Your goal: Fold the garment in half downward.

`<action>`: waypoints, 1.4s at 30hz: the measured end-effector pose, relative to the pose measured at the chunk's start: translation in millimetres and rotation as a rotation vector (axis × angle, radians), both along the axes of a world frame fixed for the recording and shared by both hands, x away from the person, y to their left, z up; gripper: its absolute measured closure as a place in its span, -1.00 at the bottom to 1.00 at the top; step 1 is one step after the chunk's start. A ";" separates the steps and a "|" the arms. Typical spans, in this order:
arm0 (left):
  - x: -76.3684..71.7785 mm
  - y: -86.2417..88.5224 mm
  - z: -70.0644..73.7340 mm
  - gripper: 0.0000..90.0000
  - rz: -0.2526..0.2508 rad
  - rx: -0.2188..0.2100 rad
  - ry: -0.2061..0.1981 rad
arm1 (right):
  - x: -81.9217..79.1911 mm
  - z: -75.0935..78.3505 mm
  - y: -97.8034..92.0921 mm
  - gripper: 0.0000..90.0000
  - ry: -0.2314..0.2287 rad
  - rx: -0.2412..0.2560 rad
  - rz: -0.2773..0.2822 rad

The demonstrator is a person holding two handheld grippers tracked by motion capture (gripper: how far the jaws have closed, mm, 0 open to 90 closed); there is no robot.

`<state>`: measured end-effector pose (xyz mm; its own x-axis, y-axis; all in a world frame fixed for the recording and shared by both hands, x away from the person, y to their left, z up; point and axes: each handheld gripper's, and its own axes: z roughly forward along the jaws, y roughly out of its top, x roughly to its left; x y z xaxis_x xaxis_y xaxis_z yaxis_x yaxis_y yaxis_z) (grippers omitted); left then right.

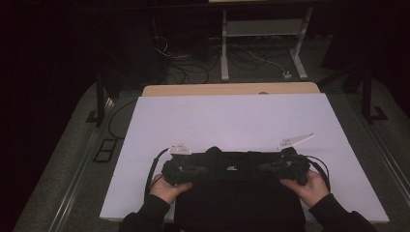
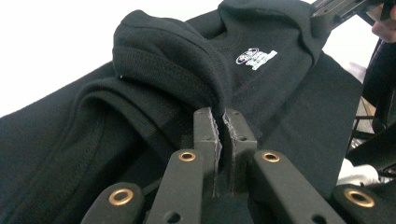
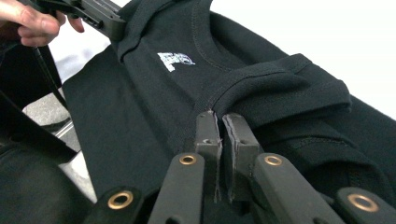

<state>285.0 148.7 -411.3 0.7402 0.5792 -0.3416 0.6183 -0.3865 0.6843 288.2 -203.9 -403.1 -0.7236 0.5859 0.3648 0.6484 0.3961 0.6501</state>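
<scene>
A black sweatshirt (image 1: 237,188) lies at the near edge of a white table (image 1: 232,121), its collar end farthest from the person and its lower part hanging over the table's front; a small white logo (image 2: 256,57) sits inside the neck. The left gripper (image 2: 219,122) has its jaws pressed together on a bunched fold of the thick ribbed hem or shoulder; the right gripper (image 3: 219,120) is likewise pinched tight on the cloth at the opposite side of the neck, the fabric gathered into a ridge above its tips. The garment looks soft, limp and fairly heavy for cloth, likely to sag between the two holds and drag on the surface; seams and ribbed edges seem the surest places to grip, since flat cloth may slip. Both hands (image 1: 167,189) steady the tools from below; bare white surface stretches ahead and to either side, giving ample room to spread or fold, while the near edge is close behind.
</scene>
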 end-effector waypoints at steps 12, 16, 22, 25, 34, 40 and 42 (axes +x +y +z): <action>-14.9 -2.1 -4.2 0.87 -0.030 0.022 0.028 | -8.8 -5.3 -1.5 0.86 0.032 -0.008 0.022; -18.2 -1.1 -5.1 0.87 -0.033 0.028 0.038 | -13.0 -6.9 0.0 0.86 0.045 -0.009 0.034; -27.3 -1.7 -6.1 0.87 -0.056 0.038 0.043 | -21.3 -9.7 0.4 0.85 0.061 -0.017 0.048; -30.5 -1.8 -6.9 0.87 -0.059 0.043 0.045 | -24.8 -10.4 0.5 0.85 0.067 -0.023 0.057; -40.4 -3.7 -9.2 0.87 -0.075 0.059 0.059 | -36.8 -11.5 2.4 0.85 0.082 -0.033 0.076; -46.2 -6.0 -9.4 0.87 -0.083 0.068 0.058 | -41.8 -13.1 2.9 0.85 0.089 -0.041 0.091; -47.6 -5.6 -9.3 0.87 -0.093 0.081 0.056 | -43.7 -13.3 3.2 0.85 0.090 -0.043 0.094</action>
